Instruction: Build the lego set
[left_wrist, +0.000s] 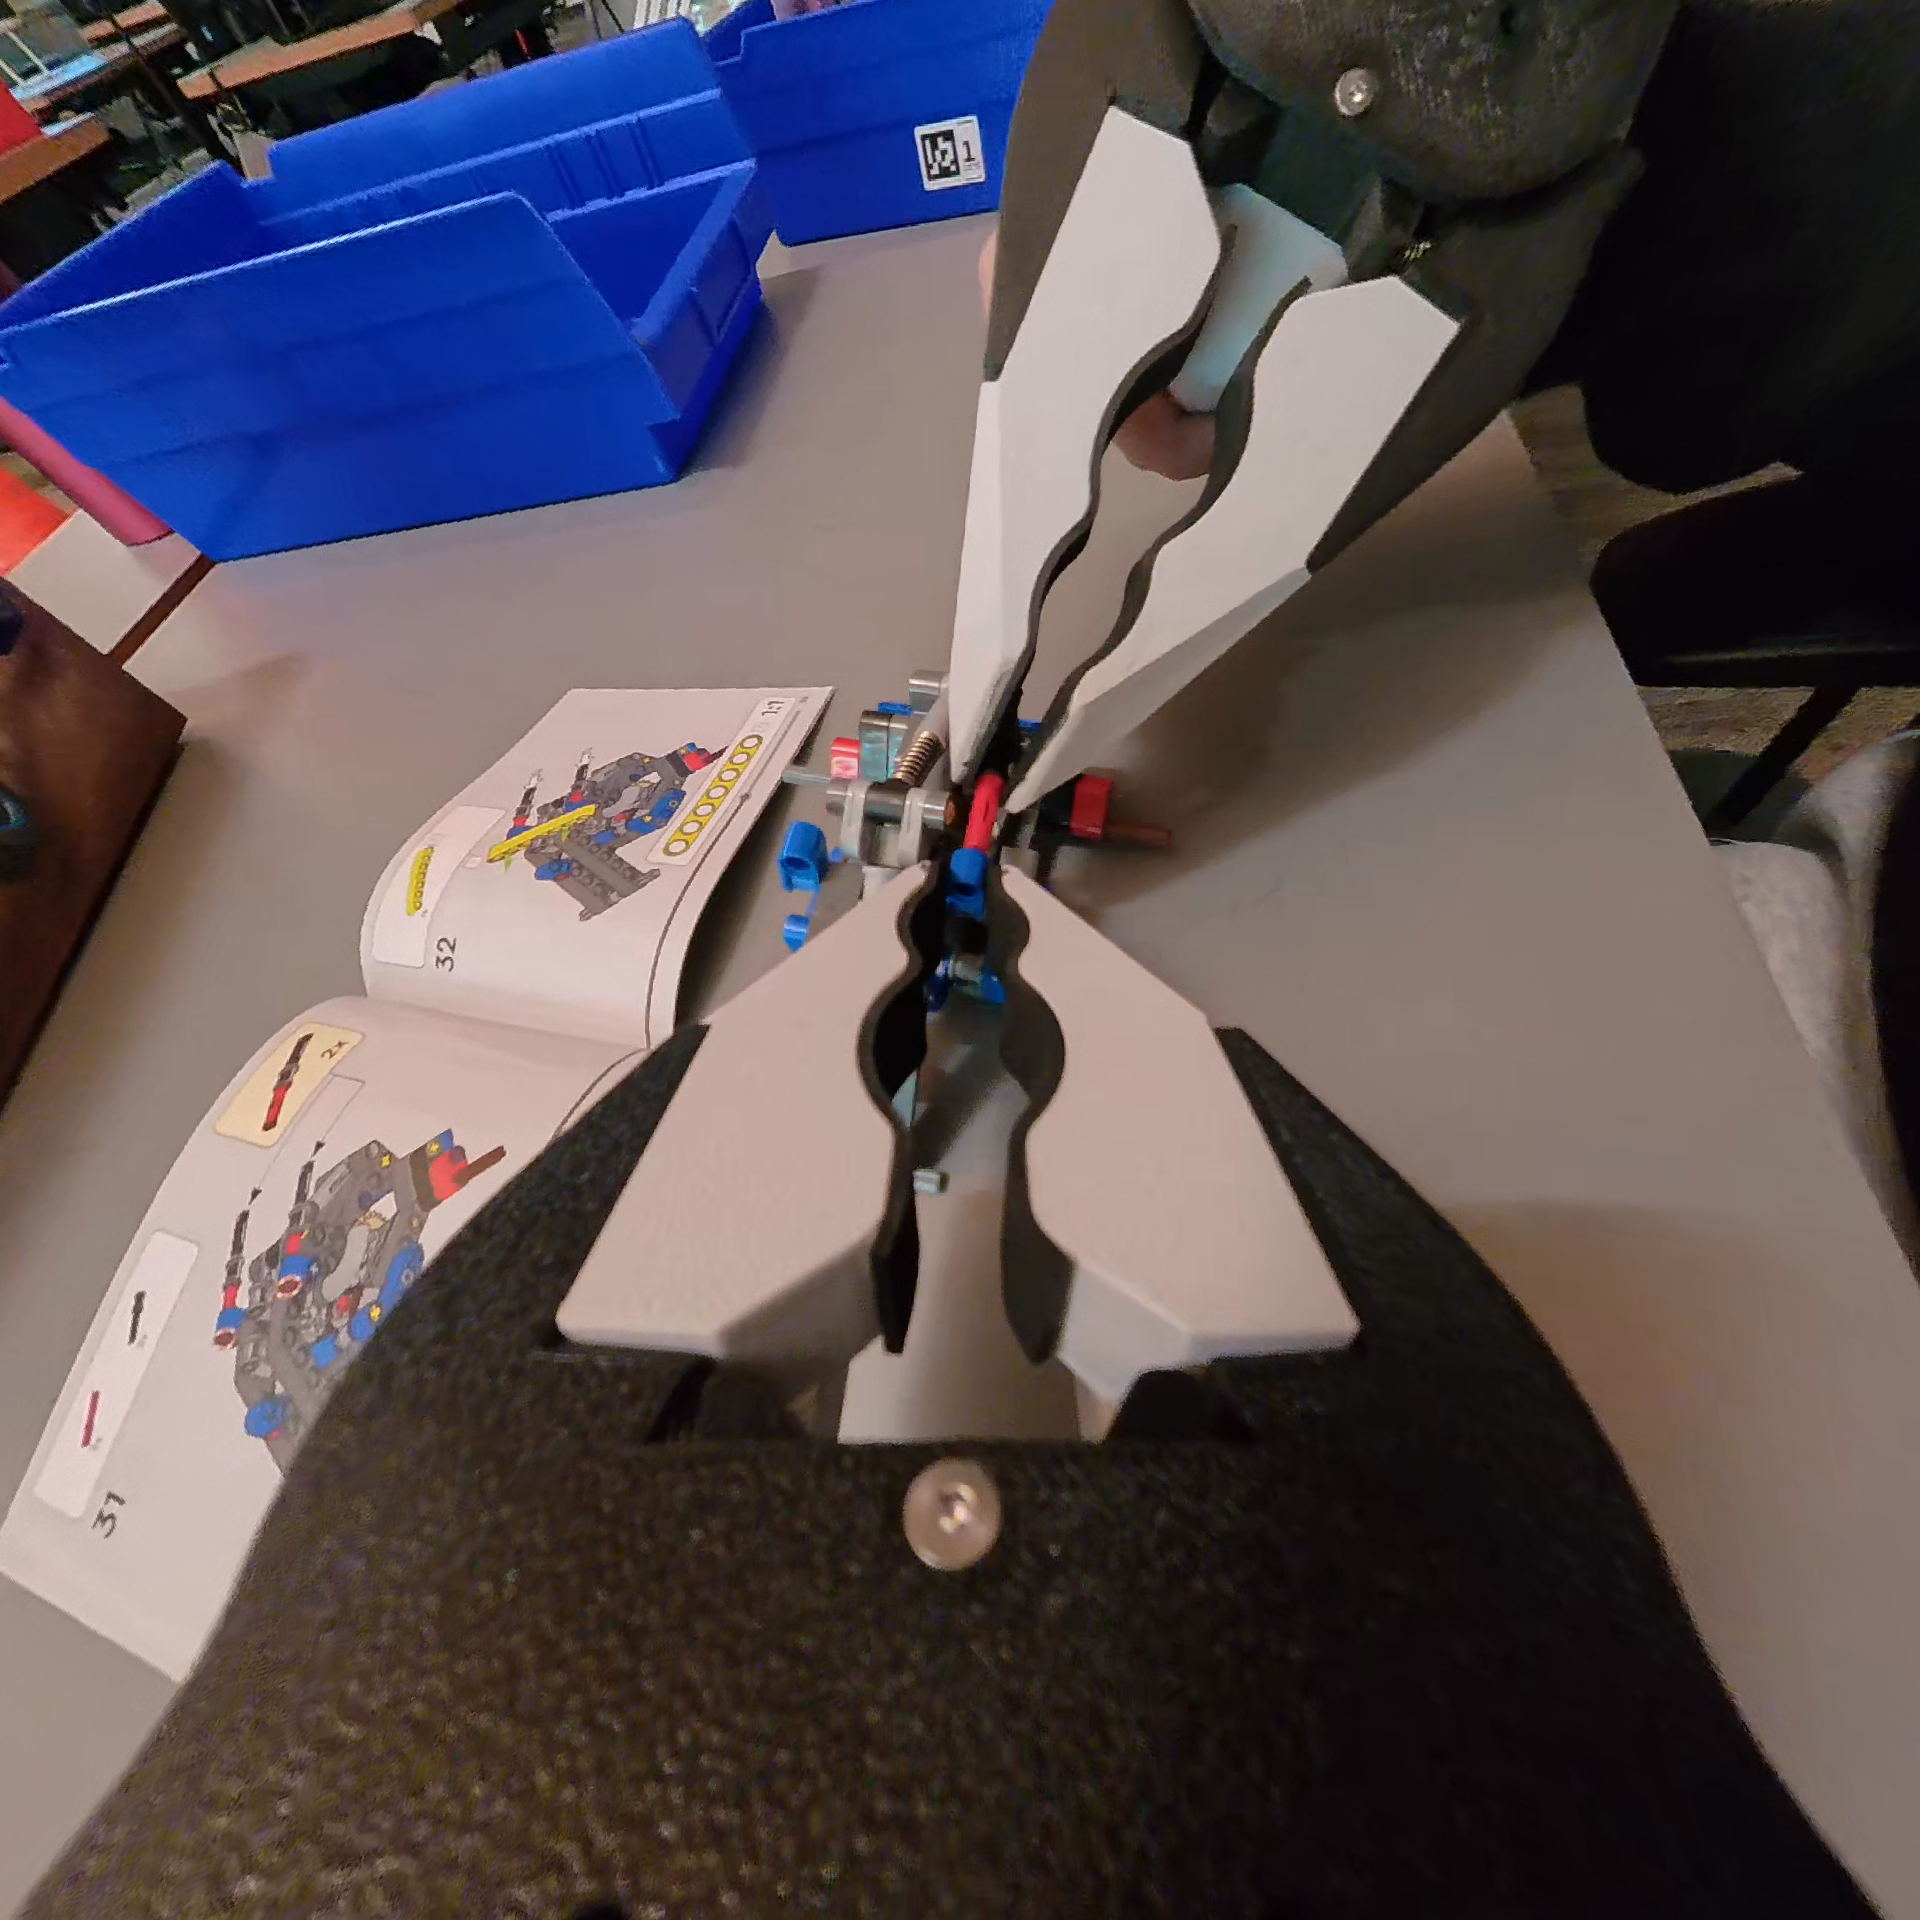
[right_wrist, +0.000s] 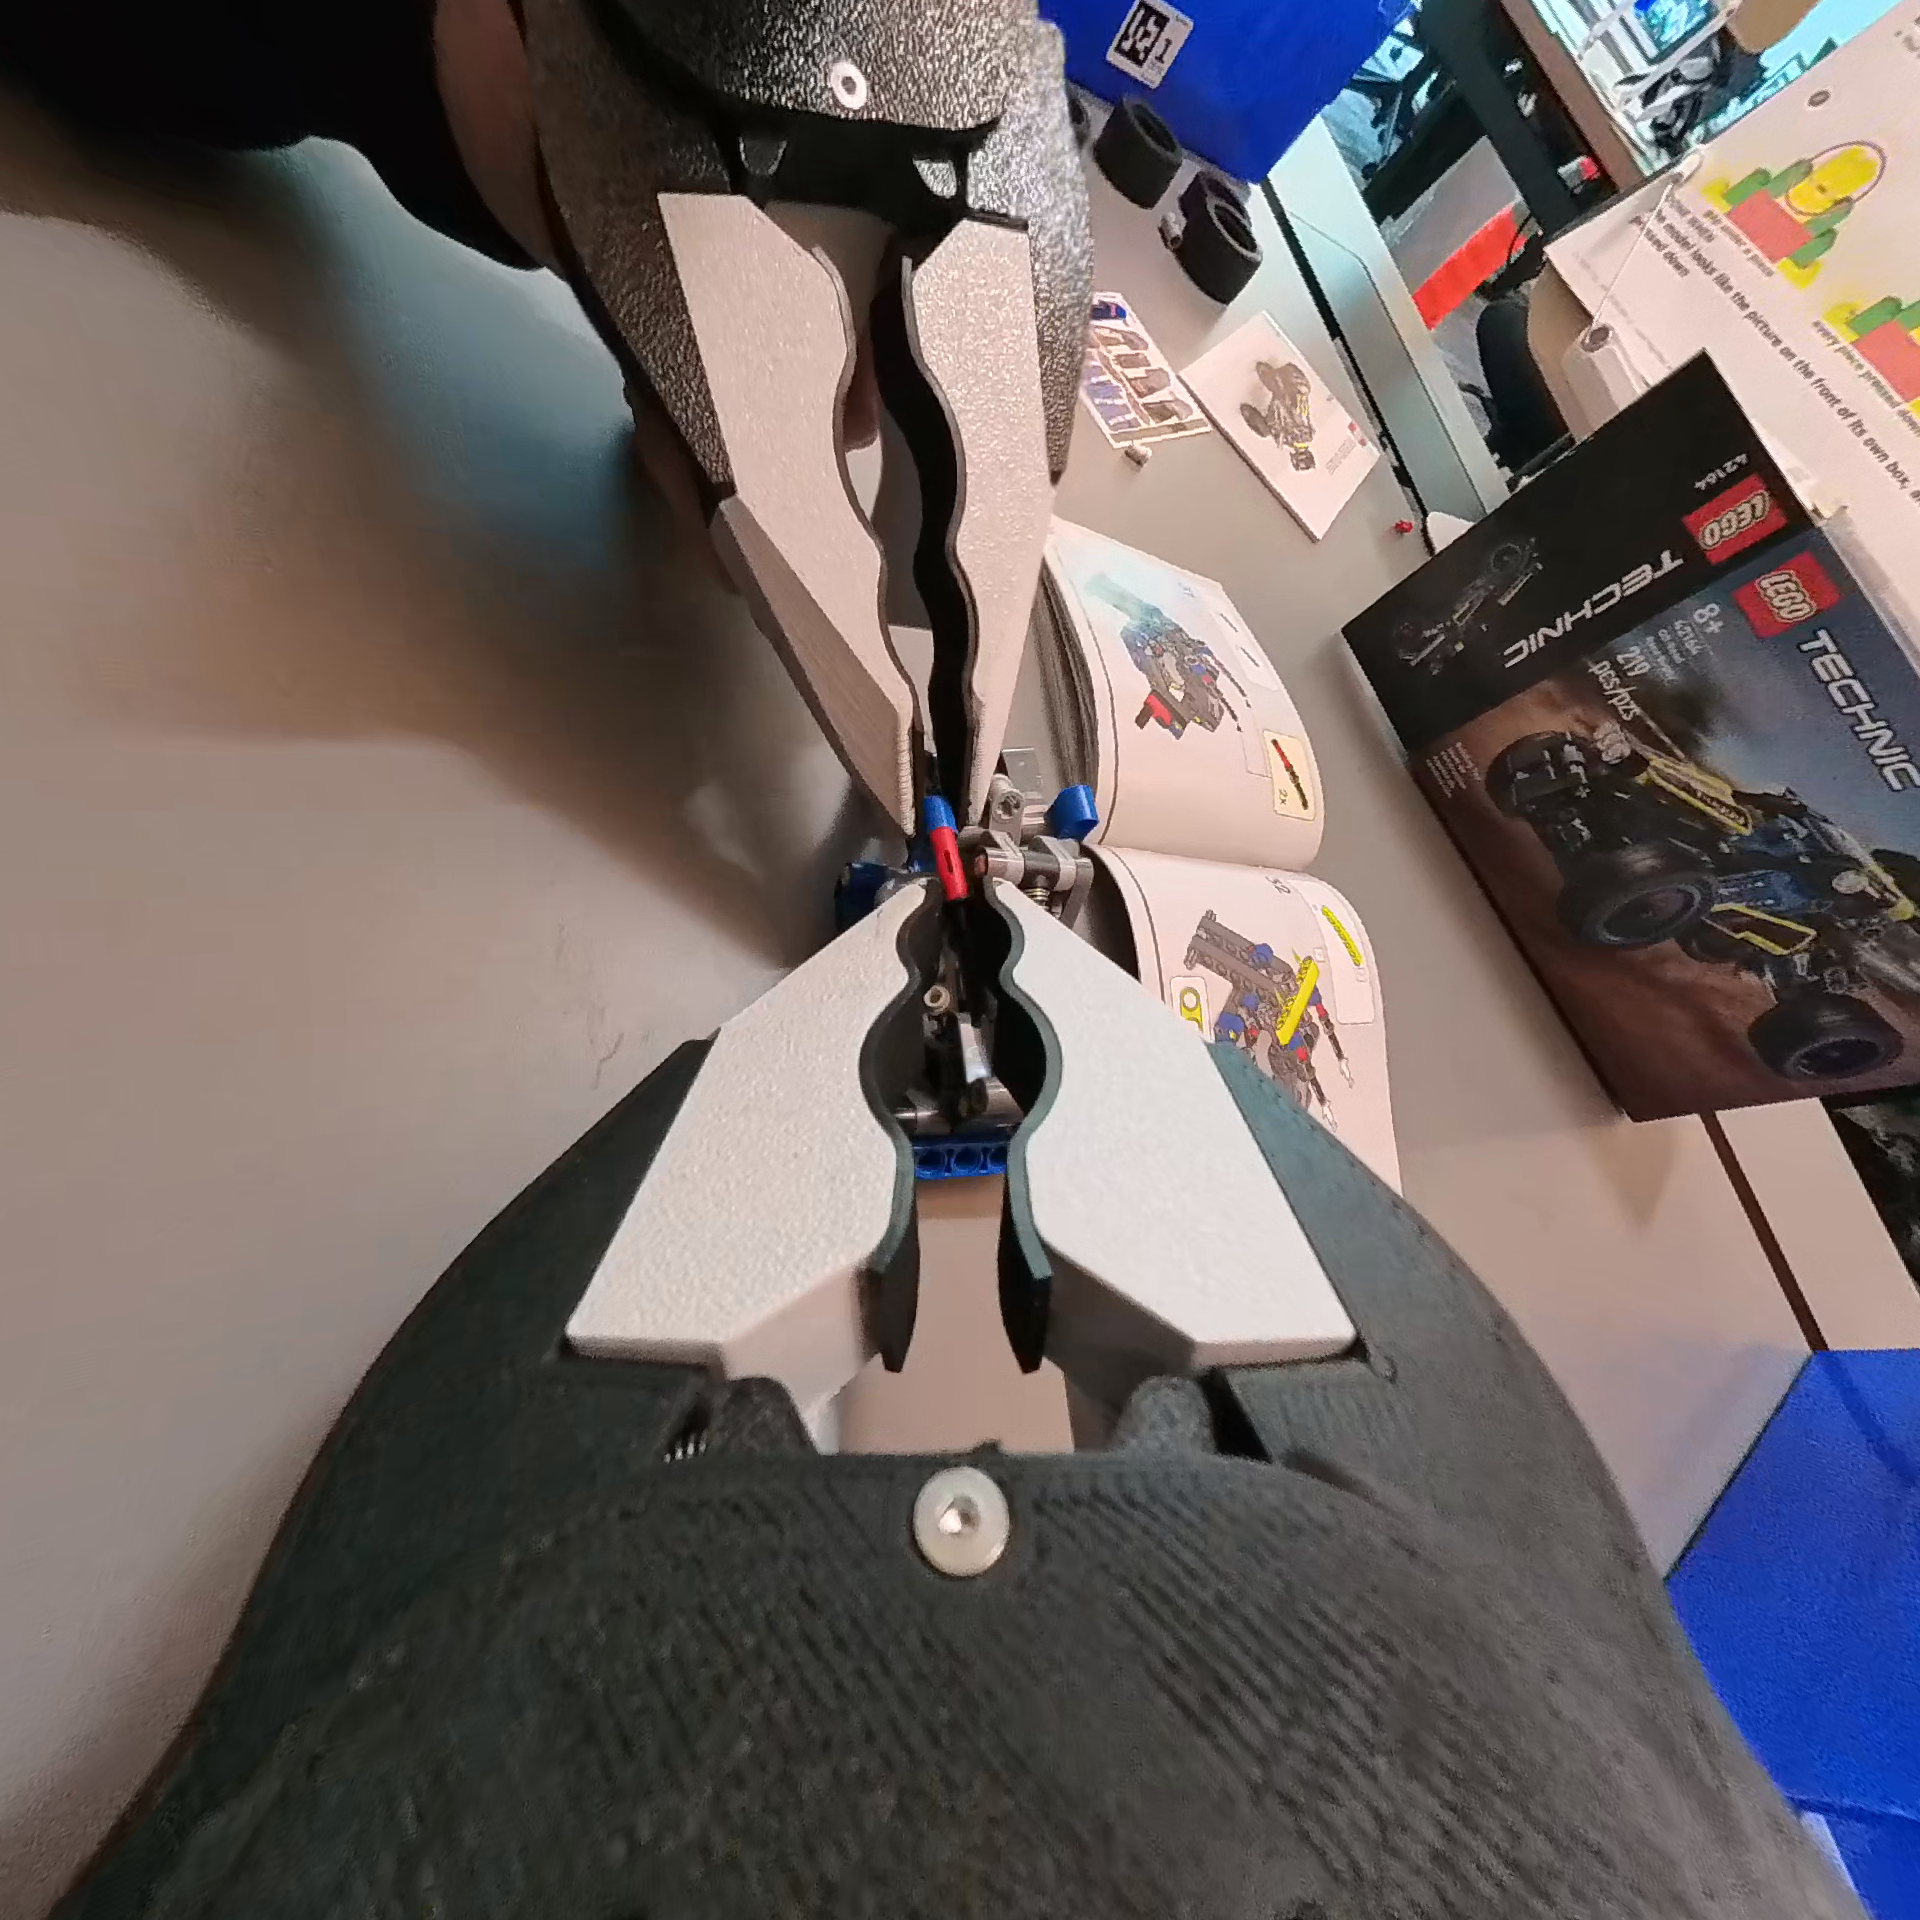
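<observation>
Red pin (left_wrist: 982, 805) joined end to end with a blue connector (left_wrist: 966, 873), held between my two claws just above a grey and blue brick model (left_wrist: 883, 810) on the grey table (left_wrist: 1351, 935). My left gripper (left_wrist: 961, 883) is clamped on the blue connector. My right gripper (right_wrist: 951, 899), entering the left view from 12 o'clock, is clamped on the pin's red and black shaft.

At 9 o'clock of the model lies an open instruction booklet (left_wrist: 582, 862) with printed page numbers and coloured build diagrams.

Only the left view shows the blue storage bins (left_wrist: 416, 343) at 10 o'clock and a square black-and-white marker tag (left_wrist: 949, 153) on a bin at 12 o'clock.

Only the right view shows a branded toy box (right_wrist: 1662, 810) at 3 o'clock, picturing an off-road buggy beneath logos and lettering. Black tyres (right_wrist: 1143, 145), a sticker sheet (right_wrist: 1138, 390) and a small leaflet (right_wrist: 1288, 416) sit toward 1 o'clock.
</observation>
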